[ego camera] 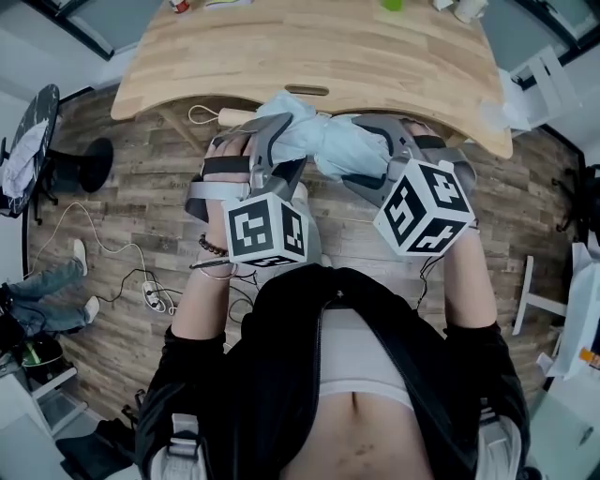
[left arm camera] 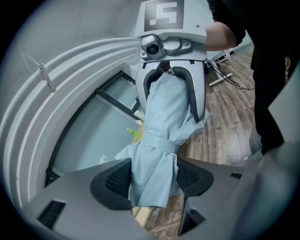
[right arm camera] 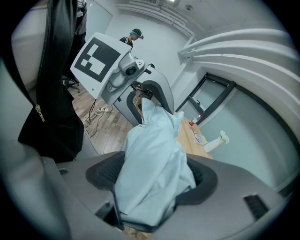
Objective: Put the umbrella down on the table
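A folded pale blue umbrella [ego camera: 323, 141] hangs level between my two grippers, just in front of the wooden table's [ego camera: 319, 52] near edge and over the floor. My left gripper [ego camera: 272, 155] is shut on one end of it, near the strap around the cloth [left arm camera: 157, 145]. My right gripper [ego camera: 375, 150] is shut on the other end, its pads sunk into the bunched cloth [right arm camera: 150, 168]. In each gripper view the other gripper shows at the far end of the umbrella. A tan handle end [ego camera: 234, 117] pokes out at the left.
Small items line the table's far edge, among them a green bottle [ego camera: 392, 5]. Cables and a power strip [ego camera: 150, 295] lie on the plank floor at the left. A round black stand [ego camera: 84, 159] and a seated person's legs [ego camera: 47, 291] are at the far left.
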Demonstrator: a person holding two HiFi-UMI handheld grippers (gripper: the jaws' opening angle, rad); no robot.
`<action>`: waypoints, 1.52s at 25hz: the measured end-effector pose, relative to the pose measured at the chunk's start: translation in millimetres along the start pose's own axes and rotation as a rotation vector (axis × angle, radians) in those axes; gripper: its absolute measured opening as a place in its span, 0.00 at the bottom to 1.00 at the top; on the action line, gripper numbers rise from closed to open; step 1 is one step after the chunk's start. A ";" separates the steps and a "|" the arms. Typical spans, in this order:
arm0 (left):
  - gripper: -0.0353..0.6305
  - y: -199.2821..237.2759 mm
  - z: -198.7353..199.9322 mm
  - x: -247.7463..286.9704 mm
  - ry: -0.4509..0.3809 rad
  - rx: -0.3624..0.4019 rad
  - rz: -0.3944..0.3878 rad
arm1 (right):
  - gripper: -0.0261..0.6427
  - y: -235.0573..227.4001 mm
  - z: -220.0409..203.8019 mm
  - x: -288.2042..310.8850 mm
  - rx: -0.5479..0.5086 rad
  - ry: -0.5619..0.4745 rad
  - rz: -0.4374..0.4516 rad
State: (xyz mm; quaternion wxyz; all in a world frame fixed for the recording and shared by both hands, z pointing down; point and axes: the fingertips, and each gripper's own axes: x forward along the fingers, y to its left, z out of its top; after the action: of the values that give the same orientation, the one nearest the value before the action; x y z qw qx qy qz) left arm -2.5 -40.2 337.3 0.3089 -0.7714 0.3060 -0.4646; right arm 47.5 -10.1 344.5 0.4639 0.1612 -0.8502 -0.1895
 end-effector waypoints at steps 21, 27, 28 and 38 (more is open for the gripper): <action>0.47 149.6 -46.7 152.7 -0.072 0.052 -0.018 | 0.57 -192.8 -16.6 93.0 0.051 0.028 -0.060; 0.47 182.0 -57.0 189.4 -0.084 0.061 -0.037 | 0.57 -236.5 -22.4 114.9 0.072 0.037 -0.059; 0.47 186.2 -58.2 194.7 -0.085 0.063 -0.038 | 0.57 -242.3 -23.7 117.9 0.074 0.038 -0.061; 0.47 217.0 -74.8 233.3 -0.090 0.070 -0.041 | 0.57 -285.1 -28.7 146.8 0.083 0.042 -0.066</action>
State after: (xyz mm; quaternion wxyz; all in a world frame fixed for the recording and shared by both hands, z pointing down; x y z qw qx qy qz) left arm -21.5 -366.7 323.6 0.3397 -0.7862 0.2597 -0.4461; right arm 23.9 -330.8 331.0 0.4681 0.2121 -0.8417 -0.1657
